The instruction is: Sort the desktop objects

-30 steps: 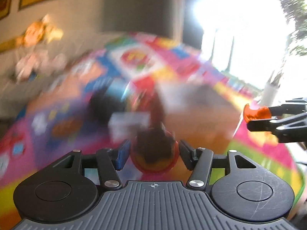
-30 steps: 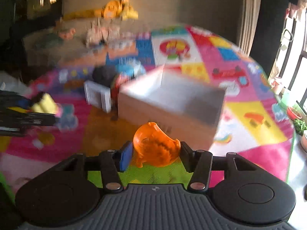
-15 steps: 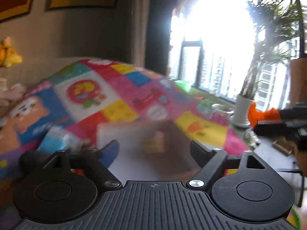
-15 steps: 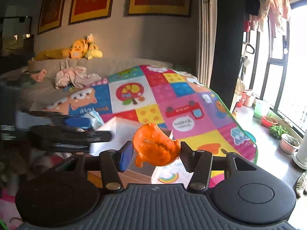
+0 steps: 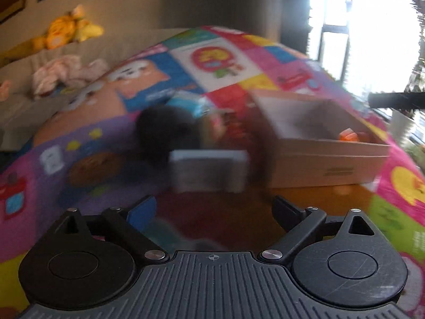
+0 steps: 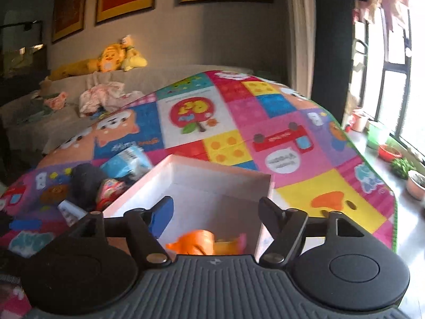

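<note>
Your right claw (image 6: 215,212) hangs over the white-lined cardboard box (image 6: 217,186), its jaws opening with nothing pressed between them; the orange toy (image 6: 196,243) lies in the box just below and ahead of it, so that piece looks sorted. Your left claw (image 5: 213,210) is also opening and empty, with the unsorted heap straight ahead of it: a blurred black object (image 5: 164,130), a grey-white box (image 5: 209,170), a blue-and-white packet (image 6: 127,163) and a red wrapped item (image 6: 111,188). From that claw the cardboard box sits ahead to the right. I judge most of the sorting is left. Everything rests on a bright patchwork play mat (image 6: 279,138), beyond it a sofa (image 6: 164,77) with plush toys, framed pictures, and a window at right.
</note>
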### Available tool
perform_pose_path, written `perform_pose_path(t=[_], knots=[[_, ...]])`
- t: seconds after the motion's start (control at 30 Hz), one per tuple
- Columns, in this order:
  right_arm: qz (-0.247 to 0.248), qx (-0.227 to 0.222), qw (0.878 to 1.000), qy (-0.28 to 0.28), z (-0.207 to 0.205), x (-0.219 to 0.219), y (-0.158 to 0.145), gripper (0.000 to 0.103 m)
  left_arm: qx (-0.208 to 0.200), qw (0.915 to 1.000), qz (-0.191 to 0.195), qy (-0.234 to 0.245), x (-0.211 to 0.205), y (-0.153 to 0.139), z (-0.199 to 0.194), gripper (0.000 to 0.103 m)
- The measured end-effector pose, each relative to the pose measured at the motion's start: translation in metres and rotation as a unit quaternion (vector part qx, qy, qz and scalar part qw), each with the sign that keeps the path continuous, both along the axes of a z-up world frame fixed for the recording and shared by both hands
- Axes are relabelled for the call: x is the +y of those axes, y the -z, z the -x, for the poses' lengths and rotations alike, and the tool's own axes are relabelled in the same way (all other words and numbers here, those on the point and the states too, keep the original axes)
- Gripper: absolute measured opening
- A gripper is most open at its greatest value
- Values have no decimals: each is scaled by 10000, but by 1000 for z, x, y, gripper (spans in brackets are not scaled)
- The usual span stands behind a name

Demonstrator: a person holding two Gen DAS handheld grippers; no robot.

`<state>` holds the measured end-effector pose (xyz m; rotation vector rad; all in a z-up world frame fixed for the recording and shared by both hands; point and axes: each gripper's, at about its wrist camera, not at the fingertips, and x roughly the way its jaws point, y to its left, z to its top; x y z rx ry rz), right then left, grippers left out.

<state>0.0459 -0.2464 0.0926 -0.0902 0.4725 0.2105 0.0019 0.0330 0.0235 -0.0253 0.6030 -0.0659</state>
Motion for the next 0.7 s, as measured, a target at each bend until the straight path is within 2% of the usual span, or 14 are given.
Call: perform_pose_path(t=[0.13, 0.27, 0.4, 0.43, 0.5, 0.7], knots=[[555, -145, 9980, -272, 21, 26, 12, 81, -98, 9998, 15, -153, 5, 4, -12, 98], [662, -113, 9965, -504, 43, 38, 18, 85, -180, 9996, 179, -117, -2, 3, -40, 99], [760, -59, 9956, -543, 57, 45, 22, 85, -329, 9992, -190, -124, -12, 5, -59, 99], [765, -33, 9956, -545, 57, 45, 22, 85, -337, 9991, -229, -148, -11, 5, -61, 94], [813, -14, 9952, -551, 59, 45, 21, 85, -308, 9993, -174, -98, -7, 3, -60, 82], [828, -55, 9938, -744, 50, 57, 11, 85, -244, 9997, -37, 58, 9, 1, -16, 82]])
